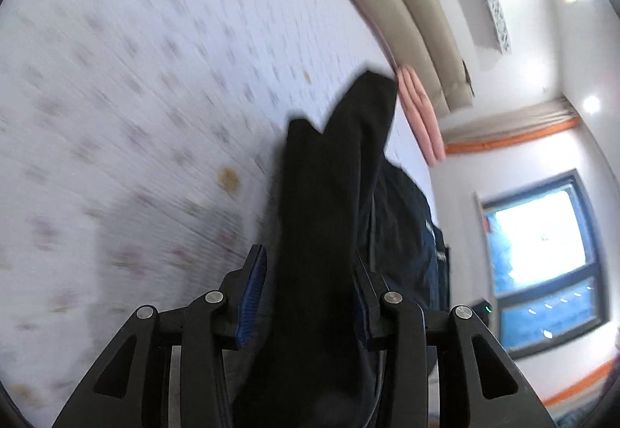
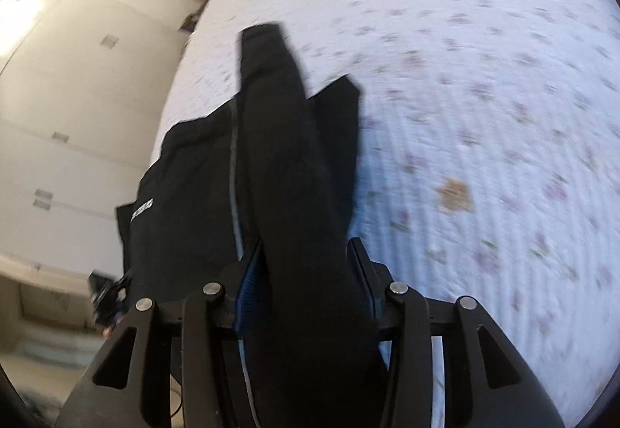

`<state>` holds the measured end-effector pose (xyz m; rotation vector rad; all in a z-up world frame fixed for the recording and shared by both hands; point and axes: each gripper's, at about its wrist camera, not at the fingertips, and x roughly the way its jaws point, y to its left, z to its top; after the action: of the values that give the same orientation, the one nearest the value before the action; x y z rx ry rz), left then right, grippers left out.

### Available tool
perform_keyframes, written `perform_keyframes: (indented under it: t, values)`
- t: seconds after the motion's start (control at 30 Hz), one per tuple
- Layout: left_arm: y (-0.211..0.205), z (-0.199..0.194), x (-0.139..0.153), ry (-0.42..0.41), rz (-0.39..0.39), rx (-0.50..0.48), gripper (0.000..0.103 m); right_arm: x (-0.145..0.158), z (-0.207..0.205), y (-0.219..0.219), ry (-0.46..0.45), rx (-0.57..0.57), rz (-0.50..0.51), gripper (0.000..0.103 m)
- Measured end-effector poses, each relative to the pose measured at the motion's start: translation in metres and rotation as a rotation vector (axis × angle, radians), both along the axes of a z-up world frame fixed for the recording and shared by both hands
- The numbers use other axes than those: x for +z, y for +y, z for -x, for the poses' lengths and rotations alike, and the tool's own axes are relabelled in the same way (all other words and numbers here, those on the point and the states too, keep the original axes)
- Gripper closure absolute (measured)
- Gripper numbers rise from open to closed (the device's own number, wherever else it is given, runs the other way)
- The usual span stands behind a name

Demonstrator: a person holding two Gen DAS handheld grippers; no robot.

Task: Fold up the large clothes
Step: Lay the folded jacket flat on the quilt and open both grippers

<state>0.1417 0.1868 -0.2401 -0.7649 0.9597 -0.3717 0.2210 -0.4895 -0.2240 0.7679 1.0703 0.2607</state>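
Observation:
A large black garment (image 1: 333, 176) hangs in the air above the bed. My left gripper (image 1: 310, 288) is shut on one part of it, the cloth bunched between the blue pads (image 1: 254, 292). My right gripper (image 2: 306, 273) is shut on another part of the same black garment (image 2: 279, 141). The cloth drapes forward from both grippers. A pale logo (image 2: 142, 209) and a thin grey seam show on it in the right wrist view. Both views are blurred by motion.
The bed has a white floral quilt (image 1: 135, 118), which also shows in the right wrist view (image 2: 484, 98). A beige headboard (image 1: 410, 1) and a pink pillow (image 1: 422, 118) lie at its far end. A window (image 1: 542, 253) is to the right. White wardrobe doors (image 2: 69, 98) stand to the left.

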Motion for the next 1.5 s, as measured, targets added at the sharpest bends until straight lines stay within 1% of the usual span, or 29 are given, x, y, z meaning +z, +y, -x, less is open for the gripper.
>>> perform_keyframes:
  t: [0.03,0.1,0.13,0.17,0.2,0.27,0.3,0.37,0.43,0.5,0.53,0.57,0.6,0.63,0.67,0.73,0.8,0.9,1.0,1.03,1.1,1.13,1.17,1.23,1.27,1.37,1.4,1.47,1.5]
  values:
    - [0.004,0.008,0.011,-0.012,-0.052,0.013,0.061,0.006,0.010,-0.003,0.004,-0.035,0.041,0.053]
    - [0.002,0.023,0.034,-0.041,-0.169,0.022,0.062,0.013,0.029,-0.006,0.009,-0.092,0.168,0.053]
    - [-0.003,0.032,0.046,-0.053,-0.239,0.021,0.062,0.026,0.043,-0.006,0.005,-0.123,0.261,0.053]
    - [-0.013,0.042,0.059,-0.063,-0.316,0.013,0.062,0.037,0.044,-0.004,0.000,-0.142,0.309,0.051]
    - [-0.020,0.048,0.068,-0.070,-0.363,0.000,0.062,0.050,0.052,0.003,-0.020,-0.154,0.334,0.051]
    - [-0.049,0.061,0.084,-0.097,-0.444,-0.043,0.062,0.077,0.067,0.010,-0.089,-0.154,0.315,0.051]
    - [-0.062,0.069,0.085,-0.112,-0.466,-0.063,0.062,0.091,0.067,0.025,-0.119,-0.139,0.308,0.051]
    - [-0.098,0.073,0.087,-0.133,-0.540,-0.117,0.062,0.113,0.058,0.070,-0.156,-0.080,0.380,0.051]
    - [-0.140,0.070,0.086,-0.137,-0.662,-0.154,0.062,0.122,0.043,0.121,-0.180,-0.017,0.473,0.053]
    - [-0.168,0.064,0.074,-0.129,-0.729,-0.174,0.062,0.119,0.022,0.153,-0.191,0.023,0.466,0.060]
    - [-0.179,0.058,0.067,-0.127,-0.740,-0.186,0.062,0.113,0.006,0.164,-0.185,0.035,0.460,0.065]
    - [-0.189,0.052,0.056,-0.109,-0.756,-0.202,0.062,0.108,-0.007,0.172,-0.170,0.037,0.478,0.069]
    - [-0.191,0.048,0.047,-0.081,-0.770,-0.206,0.062,0.095,-0.023,0.182,-0.141,0.040,0.514,0.072]
    - [-0.193,0.044,0.039,-0.046,-0.780,-0.200,0.062,0.078,-0.037,0.189,-0.106,0.046,0.541,0.078]
    - [-0.193,0.042,0.035,-0.030,-0.778,-0.195,0.062,0.060,-0.044,0.190,-0.075,0.058,0.557,0.078]
    - [-0.188,0.041,0.034,-0.038,-0.755,-0.192,0.061,0.030,-0.059,0.194,-0.014,0.069,0.564,0.079]
    - [-0.186,0.039,0.031,-0.041,-0.744,-0.195,0.060,0.020,-0.061,0.191,-0.012,0.053,0.538,0.079]
    - [-0.188,0.040,0.032,-0.054,-0.773,-0.199,0.060,0.023,-0.063,0.182,0.007,0.057,0.515,0.079]
    - [-0.192,0.051,0.043,-0.065,-0.806,-0.183,0.060,0.036,-0.059,0.175,0.024,0.056,0.474,0.077]
    - [-0.192,0.056,0.048,-0.070,-0.816,-0.181,0.060,0.045,-0.050,0.170,0.018,0.050,0.434,0.073]
    - [-0.193,0.071,0.063,-0.091,-0.837,-0.172,0.059,0.059,-0.032,0.164,-0.006,0.029,0.397,0.066]
    - [-0.193,0.079,0.072,-0.103,-0.853,-0.163,0.059,0.069,-0.020,0.163,-0.021,0.011,0.404,0.058]
    - [-0.194,0.085,0.081,-0.115,-0.864,-0.154,0.059,0.081,-0.005,0.161,-0.036,-0.008,0.434,0.053]
    - [-0.193,0.099,0.103,-0.151,-0.871,-0.132,0.056,0.106,0.026,0.161,-0.064,-0.043,0.511,0.053]
    - [-0.193,0.109,0.118,-0.178,-0.865,-0.124,0.055,0.118,0.037,0.162,-0.084,-0.051,0.525,0.053]
    - [-0.202,0.136,0.160,-0.254,-0.850,-0.108,0.046,0.154,0.082,0.169,-0.142,-0.072,0.567,0.052]
    - [-0.206,0.144,0.175,-0.277,-0.847,-0.104,0.041,0.168,0.099,0.174,-0.158,-0.088,0.605,0.050]
    - [-0.209,0.161,0.199,-0.328,-0.838,-0.093,0.039,0.191,0.118,0.189,-0.186,-0.116,0.660,0.041]
    - [-0.211,0.172,0.213,-0.360,-0.830,-0.089,0.036,0.205,0.133,0.192,-0.212,-0.135,0.682,0.039]
